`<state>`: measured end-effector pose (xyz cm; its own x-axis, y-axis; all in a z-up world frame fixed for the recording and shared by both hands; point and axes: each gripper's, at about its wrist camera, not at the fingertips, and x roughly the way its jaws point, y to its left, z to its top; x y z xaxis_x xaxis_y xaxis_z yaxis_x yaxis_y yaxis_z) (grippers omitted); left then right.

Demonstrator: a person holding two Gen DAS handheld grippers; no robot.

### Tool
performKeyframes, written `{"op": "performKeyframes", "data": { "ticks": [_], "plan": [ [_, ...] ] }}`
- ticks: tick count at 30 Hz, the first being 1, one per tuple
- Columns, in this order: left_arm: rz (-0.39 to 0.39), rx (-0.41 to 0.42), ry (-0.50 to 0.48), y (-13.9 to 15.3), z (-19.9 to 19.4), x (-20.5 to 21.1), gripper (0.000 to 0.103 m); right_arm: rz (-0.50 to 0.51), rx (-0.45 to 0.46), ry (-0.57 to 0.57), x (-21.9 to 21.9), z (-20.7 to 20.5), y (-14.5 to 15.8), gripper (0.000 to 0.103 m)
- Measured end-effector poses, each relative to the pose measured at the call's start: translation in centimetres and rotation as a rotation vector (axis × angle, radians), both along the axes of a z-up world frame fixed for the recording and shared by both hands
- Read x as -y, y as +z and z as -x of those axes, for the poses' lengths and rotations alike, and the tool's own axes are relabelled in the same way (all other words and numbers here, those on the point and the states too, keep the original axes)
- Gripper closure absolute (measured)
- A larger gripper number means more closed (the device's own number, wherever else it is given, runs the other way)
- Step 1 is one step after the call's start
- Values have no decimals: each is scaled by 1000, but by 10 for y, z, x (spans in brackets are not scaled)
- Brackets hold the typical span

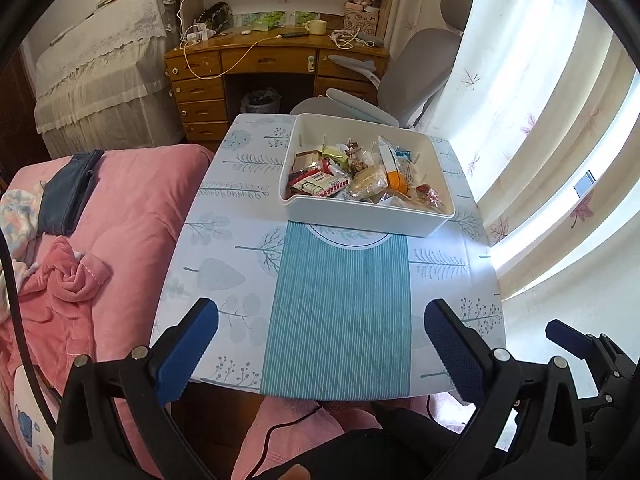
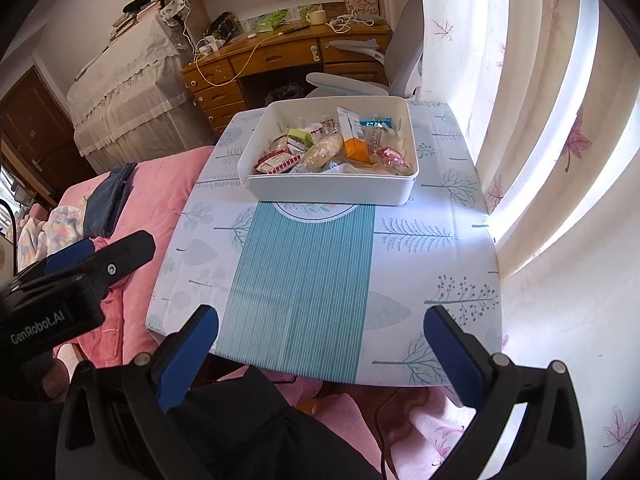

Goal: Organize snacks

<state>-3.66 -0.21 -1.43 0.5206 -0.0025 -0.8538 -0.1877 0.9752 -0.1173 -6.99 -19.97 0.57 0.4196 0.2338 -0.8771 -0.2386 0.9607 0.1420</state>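
A white rectangular bin (image 1: pixel 366 216) (image 2: pixel 328 190) stands at the far side of a small table, filled with several wrapped snacks (image 1: pixel 320 182) (image 2: pixel 320 152), among them a red-and-white packet, a pale round cake and an orange packet. My left gripper (image 1: pixel 322 344) hovers open above the table's near edge, nothing between its blue pads. My right gripper (image 2: pixel 320 344) is likewise open and empty over the near edge. The right gripper's fingers (image 1: pixel 568 336) show at the lower right of the left wrist view; the left gripper's body (image 2: pixel 100 264) shows at the left of the right wrist view.
The table wears a pale tree-print cloth (image 1: pixel 224 248) with a teal striped runner (image 1: pixel 340 312) down the middle. A pink bed (image 1: pixel 120 208) lies to the left, curtains (image 1: pixel 540 120) to the right, a wooden desk (image 1: pixel 260 68) and grey chair (image 1: pixel 412 76) behind.
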Motion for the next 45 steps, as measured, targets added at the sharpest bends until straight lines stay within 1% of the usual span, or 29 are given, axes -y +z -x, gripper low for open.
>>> {"op": "performKeyframes", "data": {
  "ticks": [3,10,26,45],
  "plan": [
    [8,-9,1,-3,0,2,1,2,-6,11,-1,0,-2,0],
    [20,0,10,-3,-1,3,1,8,0,12,2,-2,0,0],
    [20,10,-11,-1,-12,10,1,9,4,10,7,-6,1,0],
    [19,-1,-21,-2,-20,17,1,9,-7,8,13,-12,2,0]
  ]
}}
